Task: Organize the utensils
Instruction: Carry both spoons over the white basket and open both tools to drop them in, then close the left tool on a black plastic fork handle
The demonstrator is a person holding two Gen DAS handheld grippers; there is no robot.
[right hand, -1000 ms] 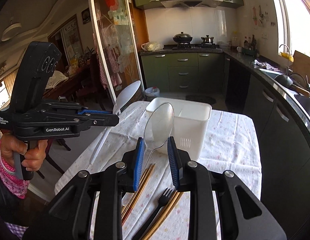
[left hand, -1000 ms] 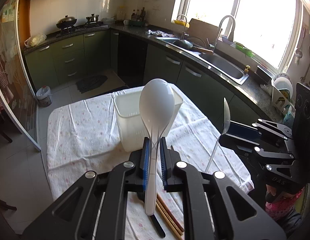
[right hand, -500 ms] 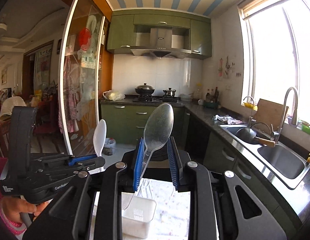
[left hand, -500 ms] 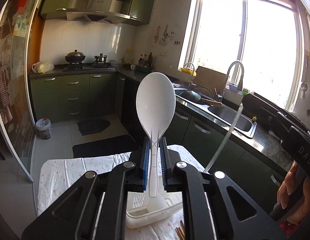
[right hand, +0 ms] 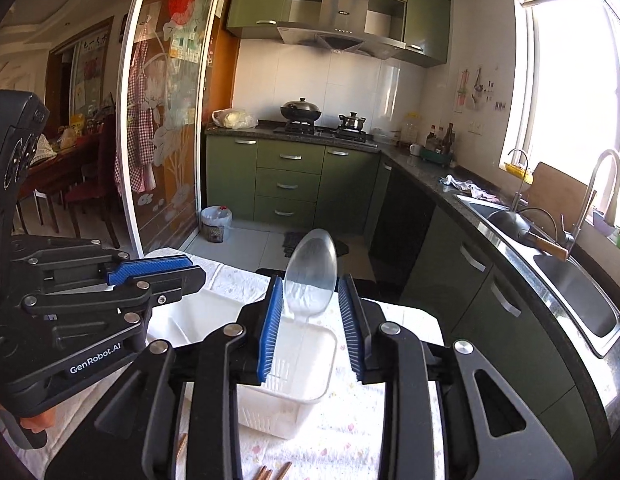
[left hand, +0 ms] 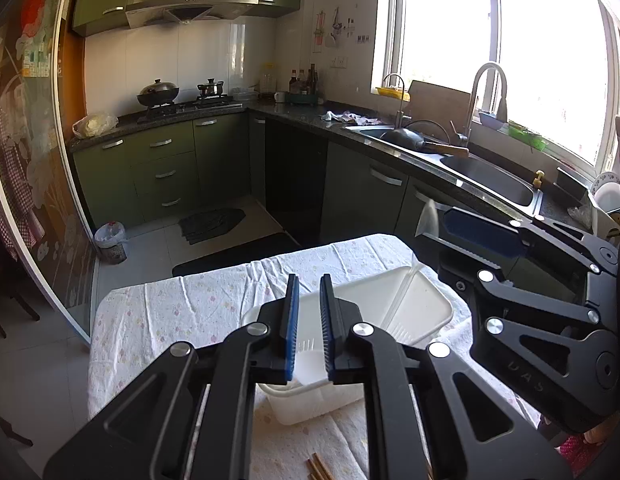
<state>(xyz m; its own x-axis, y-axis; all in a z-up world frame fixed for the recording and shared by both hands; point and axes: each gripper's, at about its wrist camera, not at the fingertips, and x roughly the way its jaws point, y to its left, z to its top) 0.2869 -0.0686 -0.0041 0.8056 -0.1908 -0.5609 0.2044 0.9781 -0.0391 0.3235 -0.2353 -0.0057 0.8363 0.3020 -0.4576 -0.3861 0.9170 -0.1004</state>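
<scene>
Both grippers are hovering over my white bin (right hand: 310,360), the left gripper (left hand: 309,328) spread with nothing between its pads and the right gripper (right hand: 310,328) standing wide around the clear spoon (right hand: 310,276), which I am risking tipping outside.

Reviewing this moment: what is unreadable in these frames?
- Right wrist view: it is unclear whether the right gripper clamps the clear spoon. The pads flank the bowl, but contact cannot be made out.
- Left wrist view: much of the white basket interior is blocked by the left gripper.
- Both views: the chopsticks are cut off by the bottom edge and the gripper bodies.
</scene>
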